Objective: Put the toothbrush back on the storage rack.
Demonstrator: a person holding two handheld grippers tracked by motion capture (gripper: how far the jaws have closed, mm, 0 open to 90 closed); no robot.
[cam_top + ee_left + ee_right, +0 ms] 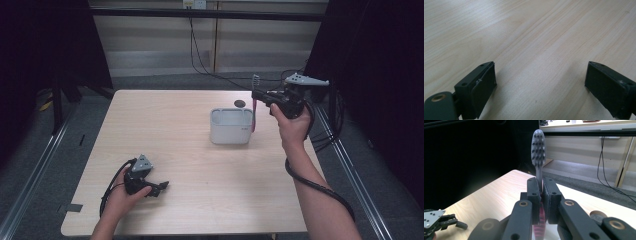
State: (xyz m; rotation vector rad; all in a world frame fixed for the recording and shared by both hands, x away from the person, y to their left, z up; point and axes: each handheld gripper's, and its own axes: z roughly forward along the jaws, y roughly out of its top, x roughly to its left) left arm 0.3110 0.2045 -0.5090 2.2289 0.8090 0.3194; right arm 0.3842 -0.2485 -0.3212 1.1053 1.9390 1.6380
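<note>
High view: toothbrush [255, 102] upright beside holder [231, 126] rim.

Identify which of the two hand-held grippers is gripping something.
The right gripper: its fingers clamp a pink-handled, grey-bristled toothbrush upright. The left gripper stands open over the wooden table.

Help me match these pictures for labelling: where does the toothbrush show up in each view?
High view: the toothbrush stands upright at right of centre, clamped in the right gripper, its pink handle by the right wall of the white holder.
Left gripper view: not in it; open jaws over bare wooden table.
Right gripper view: centre, grey bristle head up, above the shut jaws.
Shared landmark: the wooden table.
</note>
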